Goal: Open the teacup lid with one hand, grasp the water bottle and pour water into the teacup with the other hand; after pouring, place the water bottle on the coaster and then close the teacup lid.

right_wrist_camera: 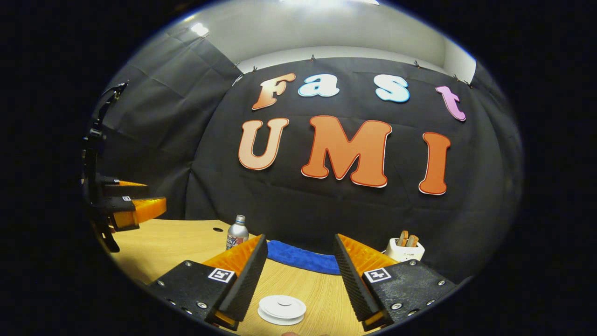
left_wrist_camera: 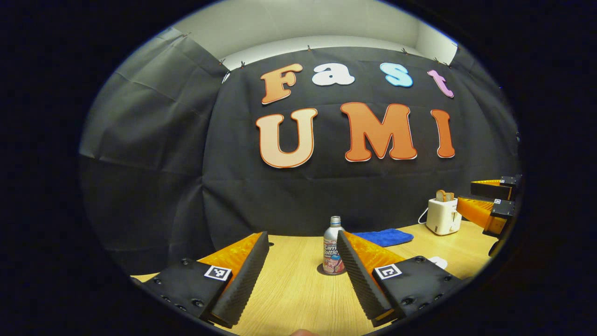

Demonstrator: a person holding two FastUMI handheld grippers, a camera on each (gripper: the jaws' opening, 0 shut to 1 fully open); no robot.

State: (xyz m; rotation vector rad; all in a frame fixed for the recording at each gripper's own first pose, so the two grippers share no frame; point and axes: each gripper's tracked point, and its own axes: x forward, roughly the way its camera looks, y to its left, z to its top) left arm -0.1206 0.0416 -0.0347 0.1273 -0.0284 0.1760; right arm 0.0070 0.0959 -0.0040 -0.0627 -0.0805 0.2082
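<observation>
Water bottle [left_wrist_camera: 333,246]: metal, uncapped, upright on a dark round coaster [left_wrist_camera: 326,270] on the wooden table [left_wrist_camera: 298,298], ahead of the left gripper [left_wrist_camera: 303,261], whose fingers stand wide apart with nothing between them. Teacup lid [right_wrist_camera: 282,308]: white, round, below the right gripper [right_wrist_camera: 298,266], fingers wide apart and empty. Blue cloth [right_wrist_camera: 301,255]: flat by the wall. White toaster [right_wrist_camera: 405,248]: holds bread slices, far right.
</observation>
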